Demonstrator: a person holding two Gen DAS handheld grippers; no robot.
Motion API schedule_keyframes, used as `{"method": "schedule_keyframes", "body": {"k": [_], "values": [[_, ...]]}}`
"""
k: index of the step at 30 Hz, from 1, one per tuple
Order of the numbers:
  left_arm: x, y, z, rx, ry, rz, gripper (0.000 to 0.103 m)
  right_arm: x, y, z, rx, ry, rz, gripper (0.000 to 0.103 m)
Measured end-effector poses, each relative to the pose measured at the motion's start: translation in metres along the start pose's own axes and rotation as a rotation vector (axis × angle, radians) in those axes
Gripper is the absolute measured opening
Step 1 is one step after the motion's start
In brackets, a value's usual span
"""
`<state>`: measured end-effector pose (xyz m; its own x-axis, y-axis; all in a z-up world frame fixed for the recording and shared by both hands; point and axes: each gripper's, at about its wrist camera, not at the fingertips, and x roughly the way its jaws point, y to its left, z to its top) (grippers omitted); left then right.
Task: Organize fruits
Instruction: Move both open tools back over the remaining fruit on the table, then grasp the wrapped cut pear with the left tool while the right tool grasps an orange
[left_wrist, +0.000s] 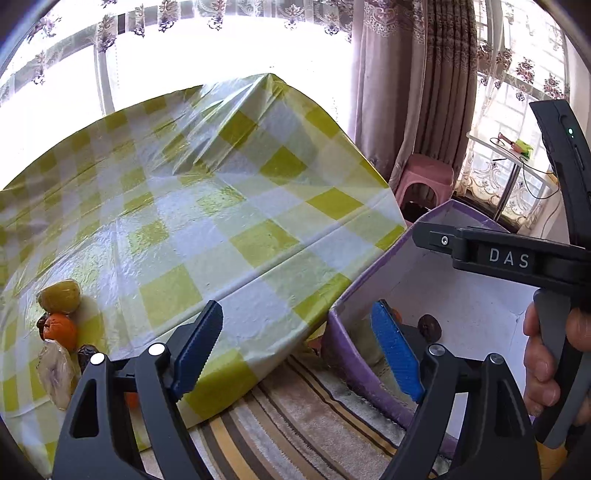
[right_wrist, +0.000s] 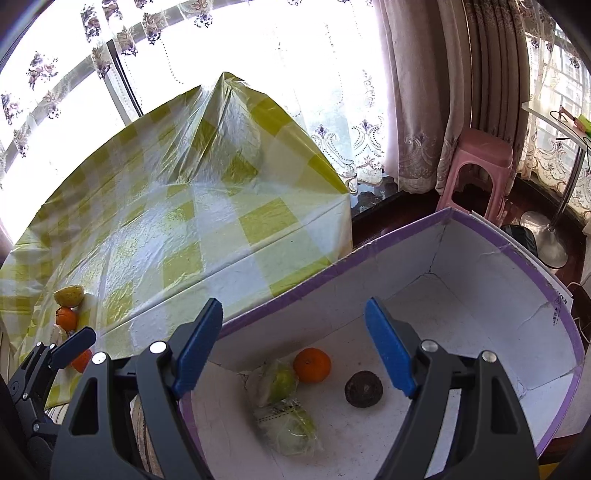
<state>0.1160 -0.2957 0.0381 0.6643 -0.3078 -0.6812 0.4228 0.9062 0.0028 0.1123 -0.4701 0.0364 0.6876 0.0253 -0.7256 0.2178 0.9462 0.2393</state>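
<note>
A purple-rimmed white box (right_wrist: 480, 236) stands beside the table, also in the left wrist view (left_wrist: 343, 343). In it lie an orange (right_wrist: 312, 364), a dark round fruit (right_wrist: 364, 388) and two wrapped green fruits (right_wrist: 277, 382). My right gripper (right_wrist: 293, 347) is open and empty above the box. On the table's near left lie a yellow-green fruit (left_wrist: 60, 296), an orange (left_wrist: 61, 332), a wrapped pale fruit (left_wrist: 55, 373) and a dark fruit (left_wrist: 86, 354). My left gripper (left_wrist: 297, 347) is open and empty over the table edge; it also shows in the right wrist view (right_wrist: 74, 341).
The table wears a yellow-and-white checked plastic cloth (left_wrist: 207, 206). A striped rug (left_wrist: 295, 417) covers the floor. A pink stool (right_wrist: 480, 170), curtains and a small side table (left_wrist: 513, 155) stand at the right by the window.
</note>
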Motion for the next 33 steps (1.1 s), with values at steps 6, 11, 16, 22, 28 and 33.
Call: {"method": "schedule_keyframes", "body": {"k": [6,11,16,22,28,33], "values": [[-0.019,0.049,-0.008,-0.106,-0.025,0.043,0.083,0.006,0.037,-0.011,-0.045,0.011,0.048,0.08],[-0.033,0.085,-0.015,-0.167,-0.045,0.093,0.086,0.011,0.077,-0.024,-0.106,0.025,0.102,0.08],[-0.042,0.121,-0.025,-0.24,-0.047,0.124,0.087,0.016,0.116,-0.039,-0.157,0.039,0.166,0.08],[-0.047,0.164,-0.04,-0.318,-0.016,0.187,0.087,0.021,0.152,-0.054,-0.219,0.057,0.216,0.08],[-0.045,0.192,-0.057,-0.353,0.044,0.217,0.087,0.016,0.18,-0.066,-0.301,0.02,0.241,0.08],[-0.041,0.195,-0.061,-0.334,0.082,0.218,0.087,0.016,0.196,-0.072,-0.357,0.014,0.246,0.08]]}}
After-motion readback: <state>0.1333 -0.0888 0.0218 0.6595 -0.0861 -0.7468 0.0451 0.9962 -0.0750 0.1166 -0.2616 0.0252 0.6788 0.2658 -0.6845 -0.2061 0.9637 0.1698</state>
